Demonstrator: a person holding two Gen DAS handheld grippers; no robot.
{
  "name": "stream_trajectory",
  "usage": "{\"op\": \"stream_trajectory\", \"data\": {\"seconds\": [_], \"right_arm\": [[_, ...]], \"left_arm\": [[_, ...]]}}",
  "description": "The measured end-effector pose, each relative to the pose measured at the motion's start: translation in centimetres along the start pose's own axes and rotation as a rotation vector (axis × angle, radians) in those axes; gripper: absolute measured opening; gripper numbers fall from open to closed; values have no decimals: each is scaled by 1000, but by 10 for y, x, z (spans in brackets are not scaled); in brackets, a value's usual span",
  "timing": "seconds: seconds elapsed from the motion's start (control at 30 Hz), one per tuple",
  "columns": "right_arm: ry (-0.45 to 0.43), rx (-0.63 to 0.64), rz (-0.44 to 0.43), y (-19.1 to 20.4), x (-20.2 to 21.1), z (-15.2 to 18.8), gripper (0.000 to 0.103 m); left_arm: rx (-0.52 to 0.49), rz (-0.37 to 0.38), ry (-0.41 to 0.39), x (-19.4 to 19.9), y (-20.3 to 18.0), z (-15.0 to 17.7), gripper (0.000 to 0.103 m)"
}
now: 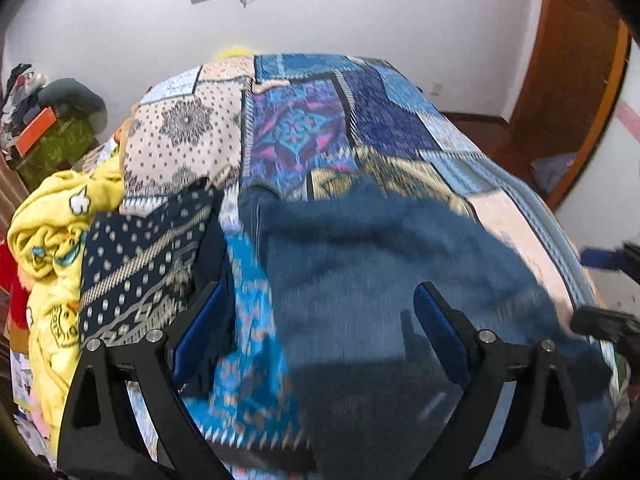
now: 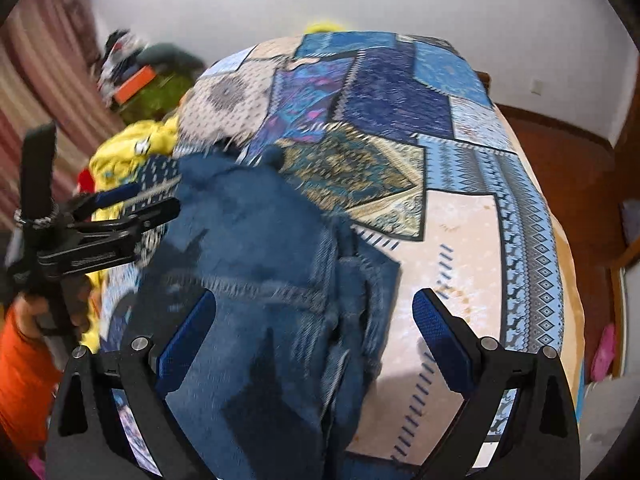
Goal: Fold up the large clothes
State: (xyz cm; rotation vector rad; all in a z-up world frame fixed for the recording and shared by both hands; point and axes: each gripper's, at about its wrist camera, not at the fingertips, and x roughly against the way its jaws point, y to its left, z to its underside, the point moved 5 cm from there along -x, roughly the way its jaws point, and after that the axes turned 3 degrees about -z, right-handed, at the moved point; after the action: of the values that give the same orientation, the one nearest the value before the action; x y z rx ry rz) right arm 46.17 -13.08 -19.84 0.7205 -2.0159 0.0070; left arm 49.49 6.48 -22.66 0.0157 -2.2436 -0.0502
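Jeans of dark blue denim (image 1: 380, 280) lie spread over the patchwork-printed blue bedspread (image 1: 304, 128) in the left wrist view, filling the lower middle of the frame, much of it blurred. The left gripper (image 1: 320, 320) hangs over them with its jaws wide apart, released and holding nothing; a dark navy patterned cloth (image 1: 136, 264) lies just beside its left finger, next to a crumpled yellow printed blanket (image 1: 52, 240). A likely slip here is that a closing grasp catches that navy cloth or a pinch of bedspread along with the denim. In the right wrist view the jeans (image 2: 248, 264) run lengthwise from the bottom edge toward the bed's middle, with bunched folds along their right side where they meet the cream patch of bedspread (image 2: 460, 240). The right gripper (image 2: 316, 328) is likewise spread open and empty above that bunched edge, while the left gripper (image 2: 132, 204) appears at the far left, held by a hand (image 2: 52, 312). Grasping only the top layer of those folds would probably leave the fold crooked.
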Motion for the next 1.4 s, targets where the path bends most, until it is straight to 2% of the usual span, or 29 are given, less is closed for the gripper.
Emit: {"op": "stream_trajectory", "data": {"seconds": [0.1, 0.2, 0.3, 0.37, 0.47, 0.57, 0.63, 0.7, 0.77, 0.87, 1.0, 1.2, 1.3, 1.4], "right_arm": [[38, 17, 32, 0, -14, 15, 98], [86, -39, 51, -16, -23, 33, 98], [86, -85, 65, -33, -16, 42, 98], [85, -112, 41, -41, -9, 45, 98], [99, -117, 9, -42, -4, 46, 98], [114, -88, -82, -31, -6, 47, 98], [150, -88, -147, -26, -17, 51, 98], [191, -96, -169, -25, -29, 55, 98], [225, -110, -207, -28, -42, 59, 98], [270, -175, -319, -36, -61, 58, 103], [318, -233, -376, -43, -82, 59, 103], [307, -250, -407, -41, -87, 58, 103], [281, -279, -420, -43, -85, 55, 102], [253, -301, -422, -49, -83, 54, 90]], "left_arm": [[-15, 24, 22, 15, 1, 26, 94], [-32, 36, 35, 27, 1, 49, 94], [-32, 45, 51, 34, 3, 68, 94], [-8, 62, 71, 34, 5, 75, 94], [71, 130, 116, 29, 8, 85, 94], [152, 235, 185, 15, 7, 91, 94], [209, 277, 223, 5, 7, 95, 94], [261, 322, 240, -2, 9, 96, 94], [333, 369, 278, -13, 12, 97, 94], [398, 431, 327, -28, 12, 97, 95], [390, 439, 338, -40, 5, 92, 96], [362, 441, 338, -56, -9, 76, 96], [357, 438, 318, -56, -14, 69, 90], [348, 428, 288, -49, -10, 66, 79]]}}
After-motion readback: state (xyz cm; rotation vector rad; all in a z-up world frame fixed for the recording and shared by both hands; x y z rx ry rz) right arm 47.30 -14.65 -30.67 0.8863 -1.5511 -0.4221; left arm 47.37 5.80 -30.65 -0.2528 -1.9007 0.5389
